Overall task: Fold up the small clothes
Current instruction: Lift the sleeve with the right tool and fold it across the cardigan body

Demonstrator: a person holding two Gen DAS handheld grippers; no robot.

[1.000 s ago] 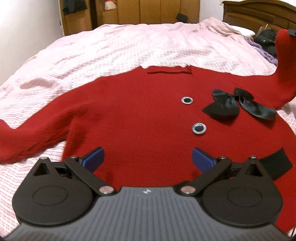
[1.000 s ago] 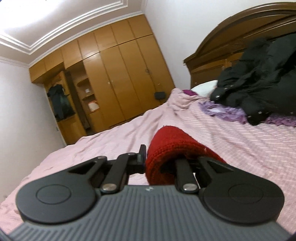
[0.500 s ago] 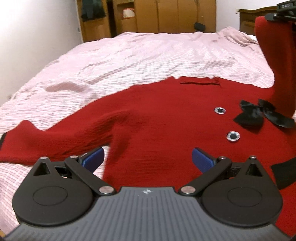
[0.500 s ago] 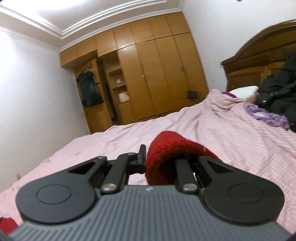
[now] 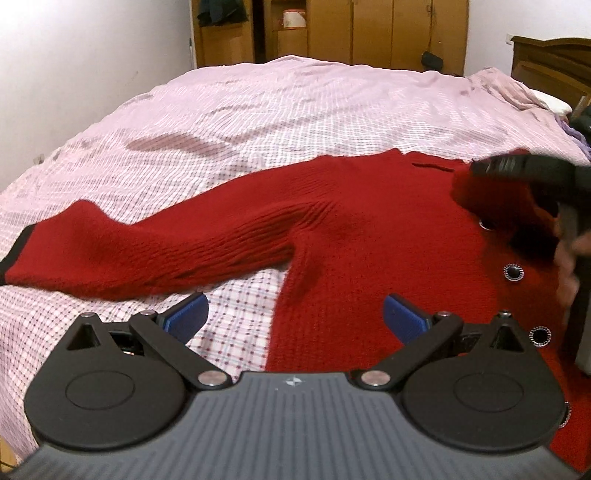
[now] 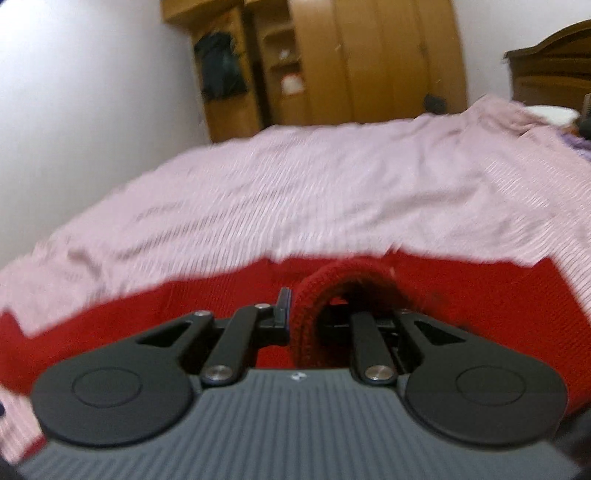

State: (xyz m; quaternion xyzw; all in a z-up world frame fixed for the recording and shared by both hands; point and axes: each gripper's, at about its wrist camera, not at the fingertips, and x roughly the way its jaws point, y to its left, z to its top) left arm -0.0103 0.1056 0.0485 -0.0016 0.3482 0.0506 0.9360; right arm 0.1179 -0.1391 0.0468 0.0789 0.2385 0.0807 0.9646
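Two hand-held grippers work over one red knitted cardigan (image 5: 388, 236) spread on a bed under a pink checked bedspread (image 5: 280, 110). No brand name, label or writing can be read on anything; only a small pale emblem sits on each gripper's grey ribbed body, too small to make out.

Seen from the left wrist, the cardigan lies flat with its long axis running from 9 o'clock to 3 o'clock. Its outstretched sleeve (image 5: 155, 251) points toward 9 o'clock and ends in a black cuff (image 5: 16, 251) at the frame's edge. The neckline edge lies toward 12 o'clock, and a row of round silver-rimmed buttons (image 5: 513, 273) runs down the front at 3 o'clock.

The left hand-held gripper (image 5: 295, 314) hovers with its jaws wide and nothing between them; its blue pads (image 5: 186, 314) straddle the cardigan's side edge below the armpit, one over bedspread, one over red knit.

The right hand-held gripper (image 6: 317, 314) has its jaws narrow, pinched on the cardigan's other sleeve end (image 6: 332, 291), a rolled red hump rising between them. In the left wrist view that gripper (image 5: 524, 173) shows blurred at 2 o'clock, carrying the sleeve above the cardigan's chest.

Beyond the neckline, toward 12 o'clock, the bedspread lies open and wrinkled up to a wooden wardrobe (image 5: 369, 29). A dark wooden headboard (image 5: 550, 62) stands at 2 o'clock, and a white wall (image 5: 92, 62) closes off 10 o'clock. More bare bedspread lies at 7 o'clock below the outstretched sleeve.
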